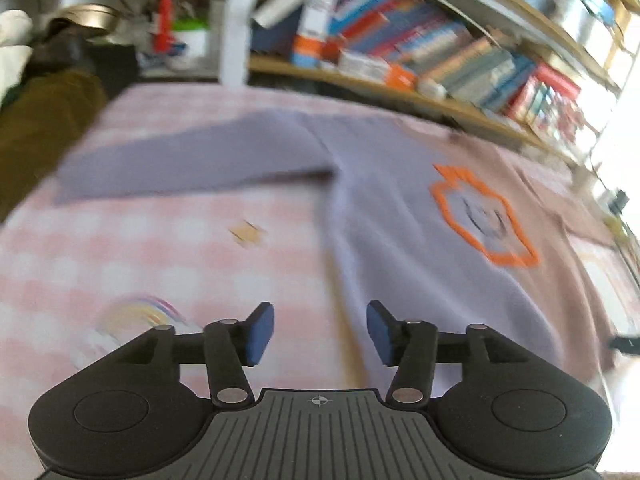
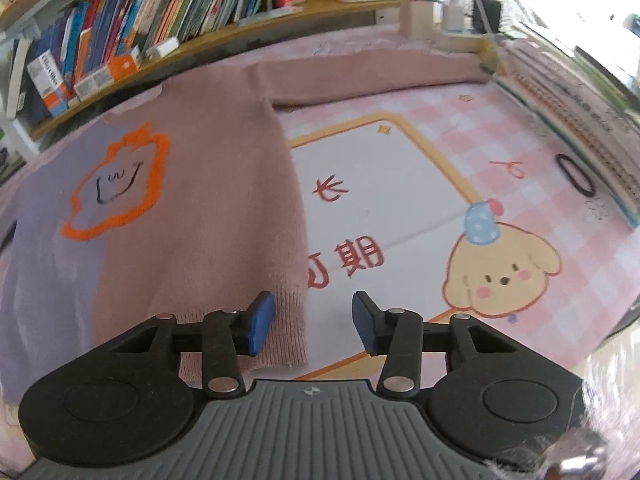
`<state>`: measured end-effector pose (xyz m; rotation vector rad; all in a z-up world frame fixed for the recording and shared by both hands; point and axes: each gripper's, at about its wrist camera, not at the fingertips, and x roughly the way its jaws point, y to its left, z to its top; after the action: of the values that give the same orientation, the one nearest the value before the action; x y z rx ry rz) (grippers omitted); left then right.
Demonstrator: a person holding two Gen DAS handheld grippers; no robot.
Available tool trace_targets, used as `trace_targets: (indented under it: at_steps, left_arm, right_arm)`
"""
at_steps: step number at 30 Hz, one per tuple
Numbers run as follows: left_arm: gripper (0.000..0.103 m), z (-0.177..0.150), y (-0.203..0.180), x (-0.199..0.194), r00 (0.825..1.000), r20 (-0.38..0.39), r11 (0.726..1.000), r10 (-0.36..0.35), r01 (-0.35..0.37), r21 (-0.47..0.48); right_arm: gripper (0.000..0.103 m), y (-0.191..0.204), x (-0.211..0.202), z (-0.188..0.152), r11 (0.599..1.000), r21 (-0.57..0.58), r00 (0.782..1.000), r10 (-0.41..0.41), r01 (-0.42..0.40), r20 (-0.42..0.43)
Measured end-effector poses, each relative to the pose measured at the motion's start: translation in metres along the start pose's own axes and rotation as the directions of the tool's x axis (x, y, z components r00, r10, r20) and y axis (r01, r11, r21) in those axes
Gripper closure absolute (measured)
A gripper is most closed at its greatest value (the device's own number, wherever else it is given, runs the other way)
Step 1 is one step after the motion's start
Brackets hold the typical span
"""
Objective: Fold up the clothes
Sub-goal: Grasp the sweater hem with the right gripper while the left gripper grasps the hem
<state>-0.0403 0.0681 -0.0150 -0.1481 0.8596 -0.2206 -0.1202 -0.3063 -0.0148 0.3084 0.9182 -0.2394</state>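
Observation:
A sweater, half lilac and half dusty pink, with an orange-outlined face on the chest, lies flat and face up on a pink checked mat (image 2: pixel 520 136). In the left wrist view the sweater (image 1: pixel 400 240) has its lilac sleeve (image 1: pixel 180 164) stretched out to the left. My left gripper (image 1: pixel 320 332) is open and empty, above the sweater's left side edge near the hem. In the right wrist view the sweater (image 2: pixel 192 208) has its pink sleeve (image 2: pixel 372 72) stretched out to the right. My right gripper (image 2: pixel 314 324) is open and empty, over the pink hem corner (image 2: pixel 288 332).
A shelf of books (image 2: pixel 140 32) runs along the far edge of the table, also in the left wrist view (image 1: pixel 420 52). A stack of notebooks (image 2: pixel 580 96) lines the right edge, with a black hair tie (image 2: pixel 576 174) beside it. Chargers (image 2: pixel 476 12) stand at the far right.

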Motion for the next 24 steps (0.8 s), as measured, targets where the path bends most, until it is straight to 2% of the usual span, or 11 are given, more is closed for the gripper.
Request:
trace_targets:
  at_steps: [2, 7, 10, 11, 12, 13, 15, 17, 20, 22, 24]
  left_arm:
    - [0.046, -0.006, -0.014, 0.004, 1.000, -0.028, 1.000, 0.000, 0.001, 0.024]
    - [0.045, -0.018, -0.034, 0.014, 0.994, -0.084, 0.996, 0.070, -0.065, 0.057]
    - [0.048, -0.020, -0.040, 0.014, 0.992, -0.082, 0.994, 0.094, -0.089, 0.069]
    - [0.052, -0.021, -0.042, 0.014, 0.992, -0.082, 0.993, 0.101, -0.095, 0.076]
    - [0.063, -0.021, -0.043, 0.014, 0.991, -0.081, 0.991, 0.107, -0.101, 0.083]
    - [0.069, -0.021, -0.045, 0.013, 0.991, -0.078, 0.991, 0.111, -0.104, 0.082]
    - [0.091, -0.021, -0.046, 0.014, 0.992, -0.070, 0.994, 0.104, -0.100, 0.051]
    - [0.099, -0.019, -0.045, 0.016, 0.994, -0.075, 0.997, 0.081, -0.081, 0.000]
    - [0.099, -0.007, -0.039, 0.002, 0.998, -0.038, 0.995, 0.040, -0.043, -0.091]
    - [0.099, 0.000, -0.043, -0.013, 0.999, 0.013, 0.995, 0.036, -0.034, -0.091]
    - [0.099, 0.001, -0.050, -0.020, 0.998, 0.032, 0.997, 0.049, -0.047, -0.064]
  right_arm:
    - [0.069, 0.002, 0.001, 0.000, 0.999, -0.023, 1.000, 0.027, -0.028, -0.010]
    - [0.092, 0.008, 0.005, -0.002, 0.992, -0.108, 0.998, 0.062, -0.064, -0.021]
    - [0.093, 0.008, 0.005, -0.001, 0.989, -0.132, 0.997, 0.071, -0.072, -0.013]
    - [0.094, 0.008, 0.006, -0.002, 0.988, -0.140, 0.997, 0.071, -0.071, -0.007]
    - [0.094, 0.008, 0.006, -0.002, 0.987, -0.143, 0.997, 0.072, -0.072, -0.003]
    - [0.094, 0.008, 0.006, -0.002, 0.987, -0.145, 0.997, 0.074, -0.073, 0.001]
    - [0.094, 0.009, 0.006, 0.000, 0.986, -0.151, 0.997, 0.077, -0.076, 0.000]
    - [0.095, 0.008, 0.005, 0.002, 0.985, -0.150, 0.996, 0.084, -0.084, -0.009]
    - [0.095, 0.001, -0.015, 0.012, 0.988, -0.100, 0.992, 0.119, -0.115, 0.031]
    - [0.098, -0.003, -0.034, 0.019, 0.987, -0.086, 0.987, 0.141, -0.135, 0.074]
    - [0.099, -0.006, -0.044, 0.020, 0.986, -0.077, 0.984, 0.153, -0.146, 0.090]
